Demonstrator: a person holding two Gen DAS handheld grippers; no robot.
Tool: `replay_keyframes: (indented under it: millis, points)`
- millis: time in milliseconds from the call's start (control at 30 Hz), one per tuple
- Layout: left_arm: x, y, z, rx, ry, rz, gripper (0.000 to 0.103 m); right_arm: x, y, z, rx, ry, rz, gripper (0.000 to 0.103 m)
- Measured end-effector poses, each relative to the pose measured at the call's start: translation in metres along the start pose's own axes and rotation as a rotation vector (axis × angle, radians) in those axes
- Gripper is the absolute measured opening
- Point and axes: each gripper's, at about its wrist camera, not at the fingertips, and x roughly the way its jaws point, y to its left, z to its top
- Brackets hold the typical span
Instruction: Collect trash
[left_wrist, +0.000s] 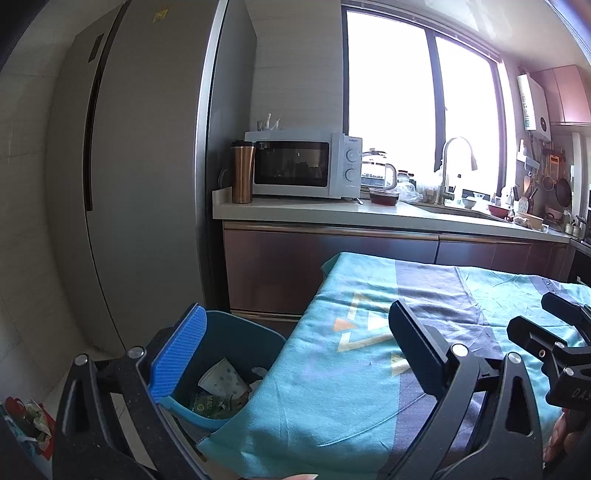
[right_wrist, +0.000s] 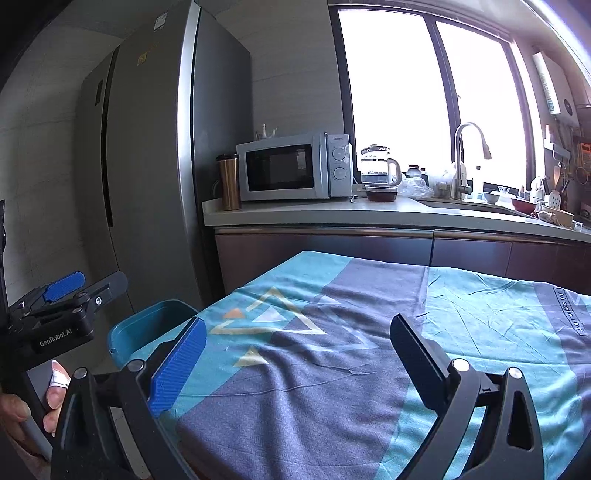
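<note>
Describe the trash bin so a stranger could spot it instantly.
Start at the tall grey fridge, then drop to the floor between it and the cloth-covered table. There stands the blue plastic bin, open-topped, the only container here holding a crumpled paper cup.

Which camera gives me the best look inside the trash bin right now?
The left wrist view: it looks down into the blue trash bin and shows a paper cup and wrappers inside. The right wrist view catches only the bin's rim and upper wall beside the table, contents hidden.
</note>
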Motion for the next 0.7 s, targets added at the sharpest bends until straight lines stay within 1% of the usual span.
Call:
replay_keyframes:
  millis: [267,700]
  points:
    - [-0.0046,-0.0074,-0.0015,0.032,-0.024,0.003,0.097,-0.0033,-0.0022,-0.0010,-0.001,-0.003,-0.007,0.096]
    - [-0.0067,-0.0095,-0.0019,0.037,-0.033,0.010,0.097,-0.0067,-0.0070,-0.0005,0.006,-0.016,-0.017,0.096]
